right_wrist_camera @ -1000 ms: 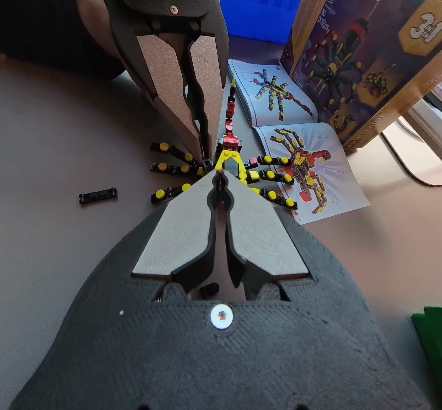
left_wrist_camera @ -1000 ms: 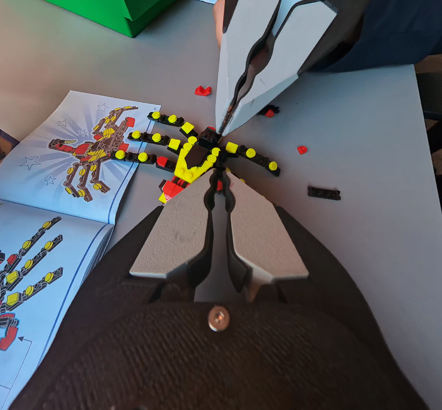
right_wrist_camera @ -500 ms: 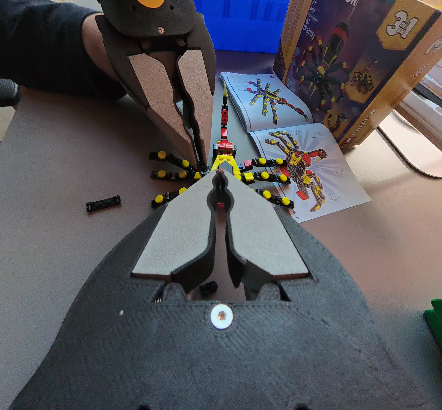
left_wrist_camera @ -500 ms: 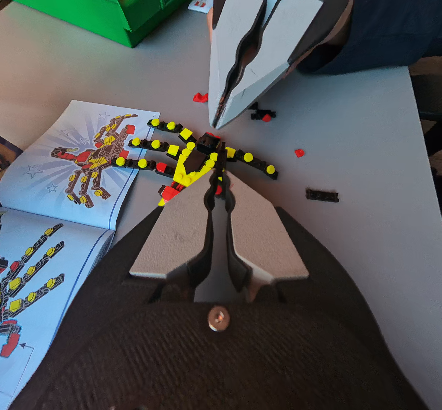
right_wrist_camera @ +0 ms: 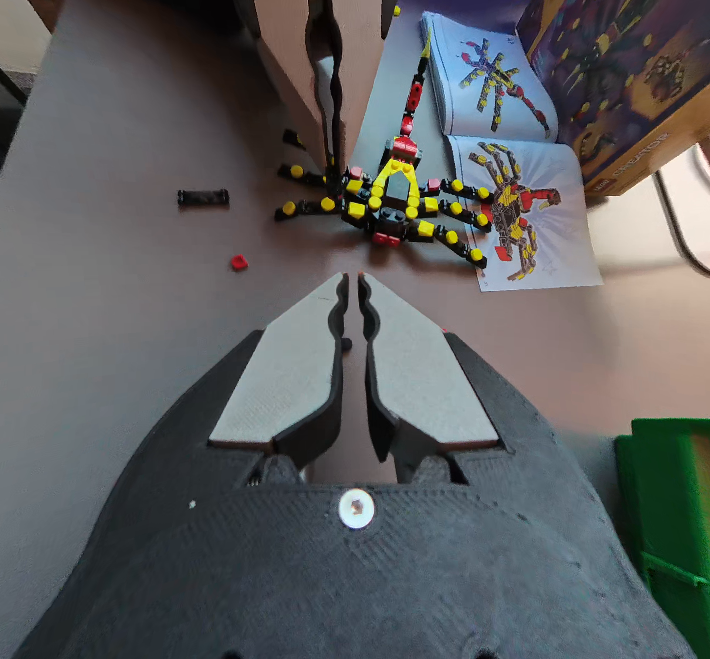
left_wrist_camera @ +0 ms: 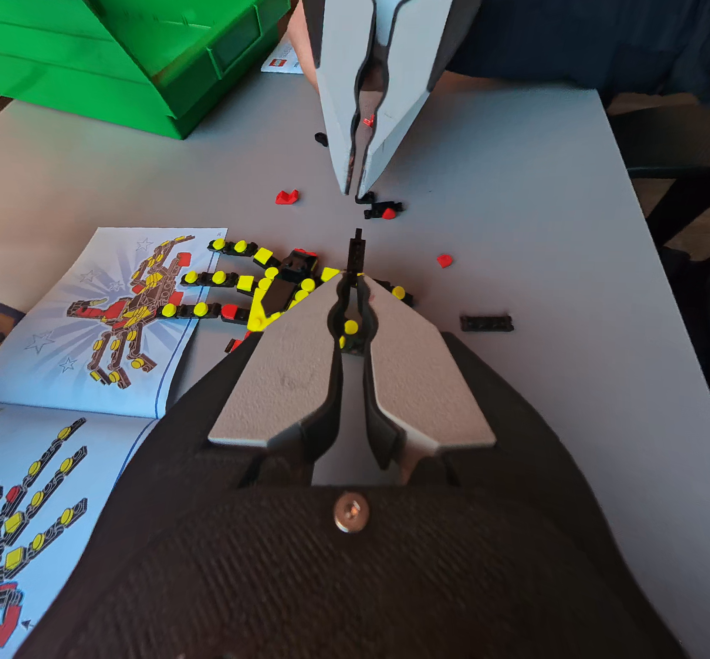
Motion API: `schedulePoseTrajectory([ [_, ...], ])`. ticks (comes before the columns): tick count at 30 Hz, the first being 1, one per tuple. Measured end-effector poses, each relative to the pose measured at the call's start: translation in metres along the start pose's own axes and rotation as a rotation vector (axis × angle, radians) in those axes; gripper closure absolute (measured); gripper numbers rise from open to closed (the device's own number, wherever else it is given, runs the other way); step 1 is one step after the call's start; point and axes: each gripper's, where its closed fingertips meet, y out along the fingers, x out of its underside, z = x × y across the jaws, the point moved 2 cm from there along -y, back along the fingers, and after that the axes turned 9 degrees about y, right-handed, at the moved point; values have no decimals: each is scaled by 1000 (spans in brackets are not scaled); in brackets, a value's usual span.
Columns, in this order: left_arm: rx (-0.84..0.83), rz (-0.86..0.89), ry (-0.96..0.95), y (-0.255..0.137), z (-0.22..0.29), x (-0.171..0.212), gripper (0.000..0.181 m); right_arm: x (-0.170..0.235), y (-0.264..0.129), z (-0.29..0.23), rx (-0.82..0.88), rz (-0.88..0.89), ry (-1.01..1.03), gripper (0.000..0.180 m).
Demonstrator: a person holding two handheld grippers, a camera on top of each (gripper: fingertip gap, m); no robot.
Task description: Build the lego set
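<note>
A black, yellow and red scorpion model (right_wrist_camera: 395, 194) lies on the grey table, with its tail pointing away from my right gripper. It also shows in the left wrist view (left_wrist_camera: 284, 290). My left gripper (left_wrist_camera: 351, 281) is shut on a black leg piece (left_wrist_camera: 356, 254) at the model's side. In the right wrist view it comes down from above (right_wrist_camera: 333, 175). My right gripper (right_wrist_camera: 352, 275) is a short way in front of the model's head, with its jaws slightly apart and empty. It hangs over the table in the left wrist view (left_wrist_camera: 351, 190).
The open instruction booklet (left_wrist_camera: 115, 317) lies beside the model. Loose parts lie around: a black plate (left_wrist_camera: 486, 323), a red stud (left_wrist_camera: 443, 260), a red piece (left_wrist_camera: 286, 197) and a small black-and-red assembly (left_wrist_camera: 384, 212). A green bin (left_wrist_camera: 134, 25), the set's box (right_wrist_camera: 634, 64) and the table's edge (left_wrist_camera: 634, 217) border the space. My right fingertips sit around 6 cm from my left ones. From either gripper's tips it is about 7 cm to the red stud (left_wrist_camera: 443, 260). My right wrist view (right_wrist_camera: 241, 260) looks at it from another angle.
My right gripper has pulled back from the model's head and its jaws have parted. My left gripper stays shut on the model's leg.
</note>
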Motion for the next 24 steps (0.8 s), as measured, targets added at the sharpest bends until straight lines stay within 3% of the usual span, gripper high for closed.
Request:
schedulePoseTrajectory([
  [8, -1, 4, -20, 0, -2, 0, 181, -11, -2, -13, -114, 160, -20, 180],
  [11, 2, 6, -25, 0, -2, 0, 181, -9, 8, -40, -236, 127, -76, 176],
  [16, 11, -1, -8, 1, 0, 1, 181, -6, 11, -63, -294, 112, -189, 175],
  [24, 110, -7, 79, 6, 24, -4, 181, 4, 18, -68, -282, 28, -242, 169],
])
